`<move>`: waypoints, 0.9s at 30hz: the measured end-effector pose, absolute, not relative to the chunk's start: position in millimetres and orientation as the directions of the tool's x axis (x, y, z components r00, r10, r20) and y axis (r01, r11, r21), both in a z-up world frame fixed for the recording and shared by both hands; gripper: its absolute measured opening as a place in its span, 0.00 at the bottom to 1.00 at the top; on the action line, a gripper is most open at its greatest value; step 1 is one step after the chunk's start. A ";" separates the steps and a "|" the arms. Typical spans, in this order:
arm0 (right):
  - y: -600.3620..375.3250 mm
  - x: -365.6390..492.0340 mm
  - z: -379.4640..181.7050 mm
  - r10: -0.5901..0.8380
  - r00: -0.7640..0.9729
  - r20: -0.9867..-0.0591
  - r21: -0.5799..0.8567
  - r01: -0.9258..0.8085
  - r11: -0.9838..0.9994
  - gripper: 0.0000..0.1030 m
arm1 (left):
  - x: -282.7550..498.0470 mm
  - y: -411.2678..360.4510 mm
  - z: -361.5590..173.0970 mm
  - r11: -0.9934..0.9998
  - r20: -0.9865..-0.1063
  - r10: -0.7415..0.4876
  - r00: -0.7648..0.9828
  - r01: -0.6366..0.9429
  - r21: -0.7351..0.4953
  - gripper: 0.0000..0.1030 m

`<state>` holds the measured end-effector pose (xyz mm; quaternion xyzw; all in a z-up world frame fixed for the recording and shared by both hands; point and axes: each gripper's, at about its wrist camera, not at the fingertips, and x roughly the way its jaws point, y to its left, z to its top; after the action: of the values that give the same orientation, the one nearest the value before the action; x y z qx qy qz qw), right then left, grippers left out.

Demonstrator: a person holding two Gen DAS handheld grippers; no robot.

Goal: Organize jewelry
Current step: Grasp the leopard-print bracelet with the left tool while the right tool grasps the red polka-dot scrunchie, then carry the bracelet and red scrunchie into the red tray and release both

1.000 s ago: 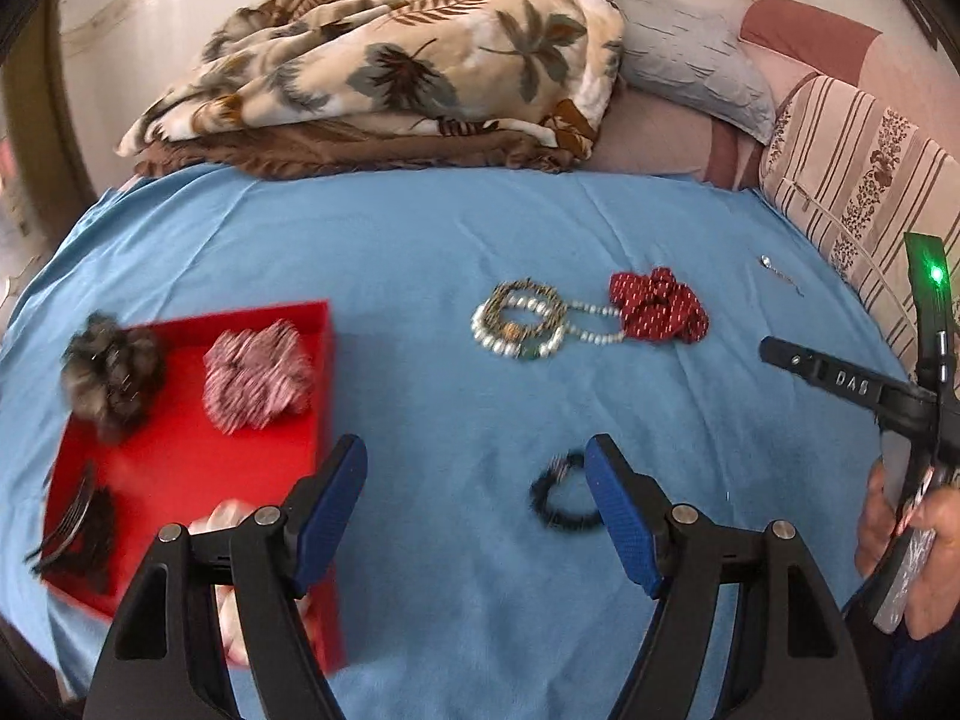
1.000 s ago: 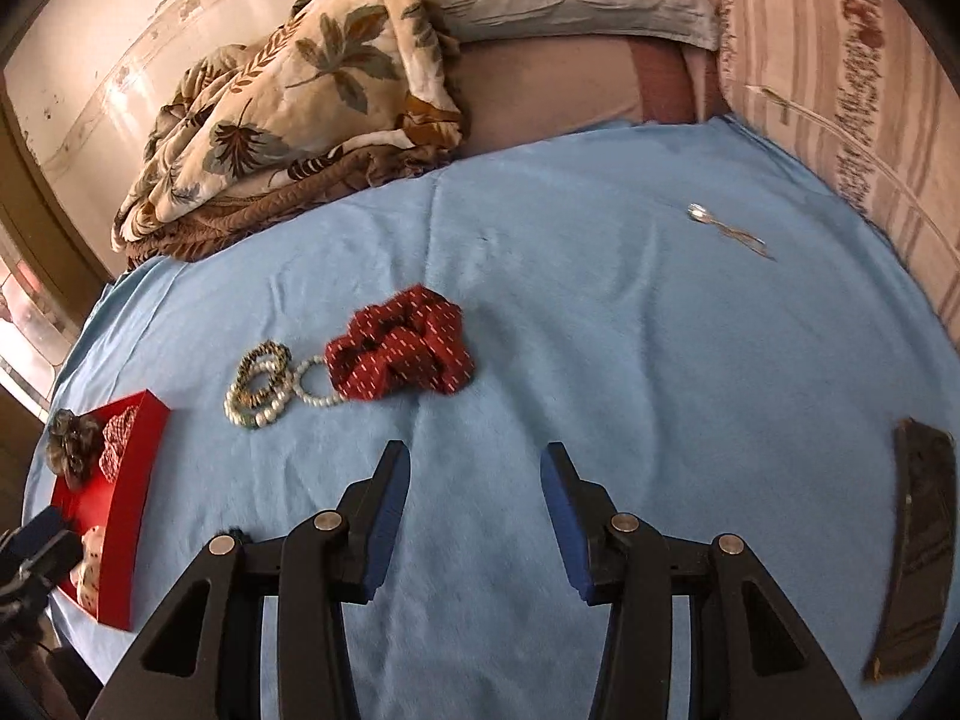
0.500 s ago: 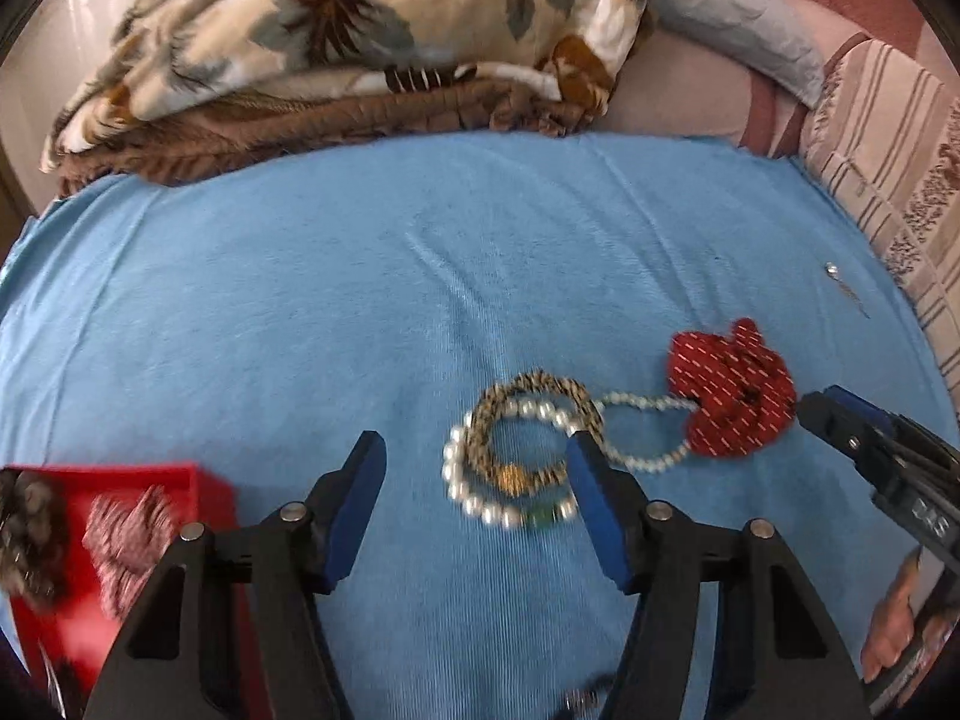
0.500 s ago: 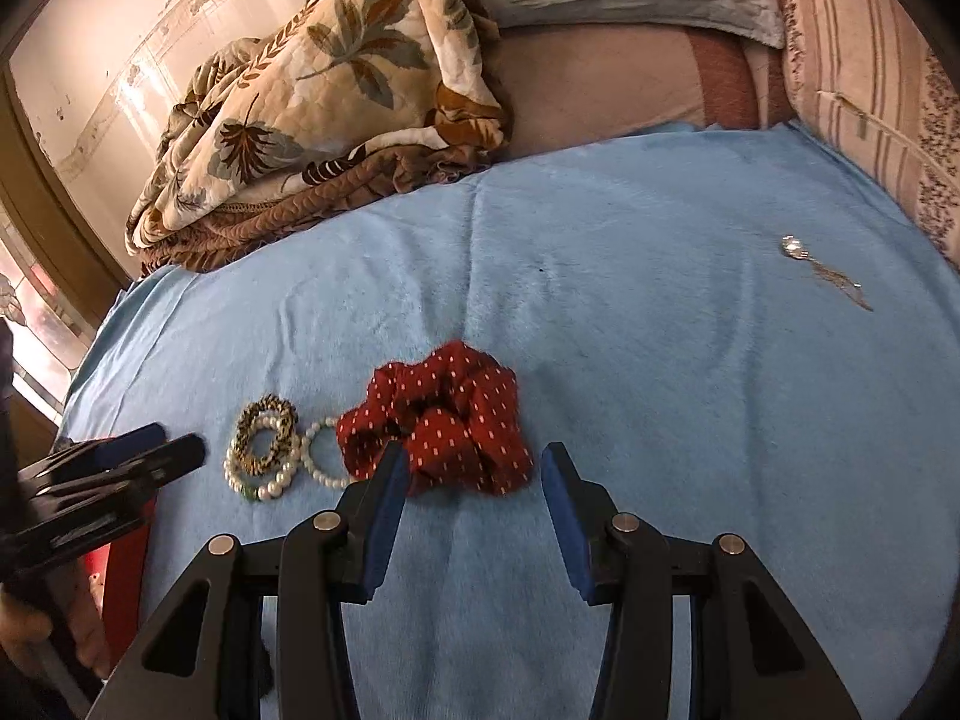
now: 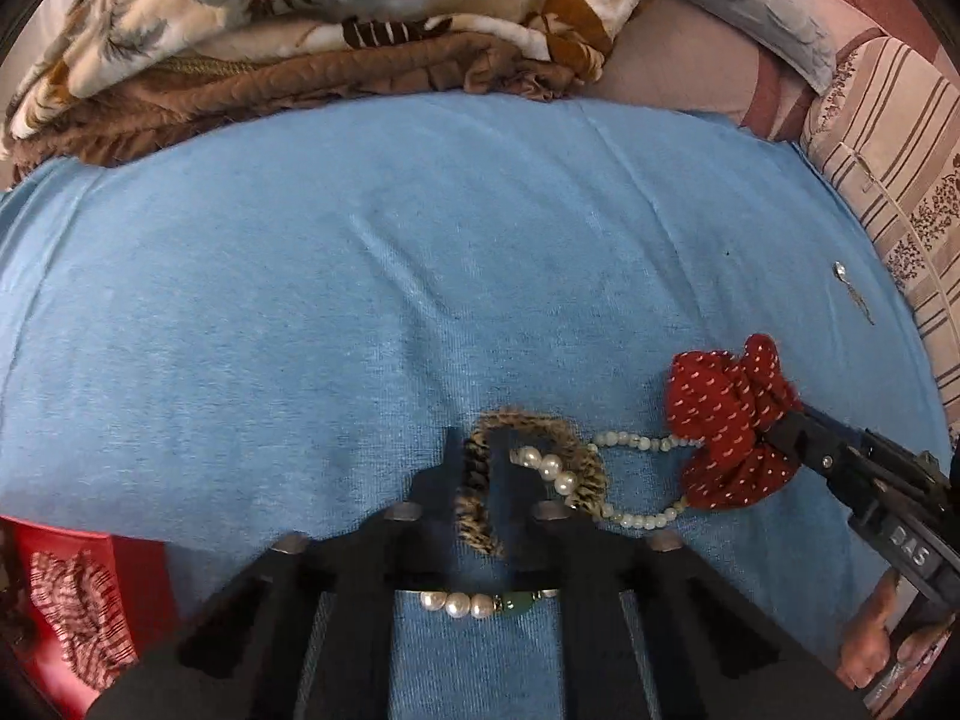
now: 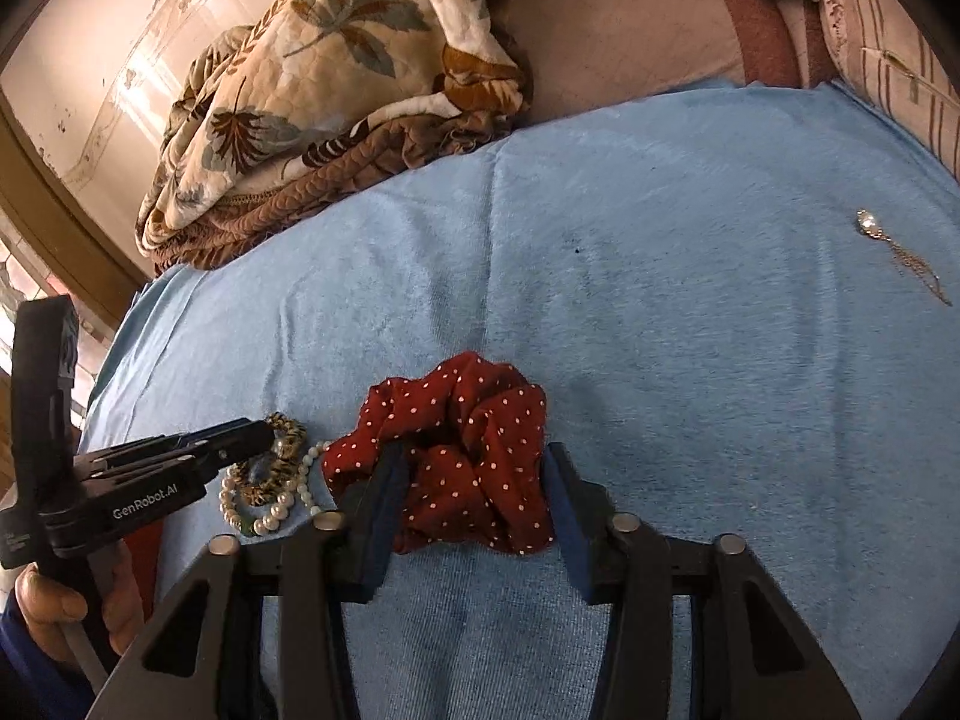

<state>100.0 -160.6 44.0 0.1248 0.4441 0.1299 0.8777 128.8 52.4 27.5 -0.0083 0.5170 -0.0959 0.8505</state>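
On the blue bedsheet, my left gripper (image 5: 477, 450) is shut on a brown braided bracelet (image 5: 579, 459). Seen from the right wrist, the left gripper (image 6: 264, 435) has its tips down on that pile. A big pearl bracelet (image 5: 462, 603) with a green bead and a thin pearl strand (image 5: 630, 438) are tangled with the braided one. Just to the right lies a red dotted scrunchie (image 5: 726, 420). My right gripper (image 6: 473, 459) straddles the scrunchie (image 6: 474, 414) with its jaws closing. The fabric fills the gap, and no squeeze shows.
A red tray (image 5: 138, 564) holding a striped scrunchie (image 5: 78, 618) sits at the lower left. A small silver pendant (image 6: 900, 252) lies far right on the sheet. A leaf-print blanket (image 5: 300, 12) and pillows (image 5: 750, 0) line the far edge. A person's hands (image 6: 60, 606) hold the grippers.
Both grippers moved forward and down onto the jewelry. The left jaws went from wide apart to shut on the braided bracelet. The right gripper came over the scrunchie.
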 end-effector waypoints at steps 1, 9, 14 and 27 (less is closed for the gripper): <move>-160.6 98.7 45.6 0.343 0.573 -0.744 0.338 -0.120 0.933 0.12 | 126.7 54.5 32.6 0.982 -0.870 -0.180 0.458 0.142 -0.128 0.05; -158.5 75.2 74.6 0.346 0.637 -0.688 0.345 -0.132 0.929 0.05 | 87.3 64.2 85.8 0.973 -0.820 -0.229 0.525 0.134 -0.186 0.06; -161.1 52.9 87.6 0.352 0.659 -0.665 0.351 -0.141 0.926 0.05 | 52.0 73.3 116.9 0.969 -0.793 -0.246 0.557 0.140 -0.203 0.06; -127.6 -22.7 108.7 0.321 0.699 -0.639 0.260 -0.196 0.945 0.05 | -39.6 154.3 165.1 0.977 -0.742 -0.190 0.642 0.053 -0.205 0.06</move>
<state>-22.7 -127.6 108.7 0.0862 0.3615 0.1409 0.9176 -39.6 154.3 165.1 -0.0823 0.4175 -0.0673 0.9025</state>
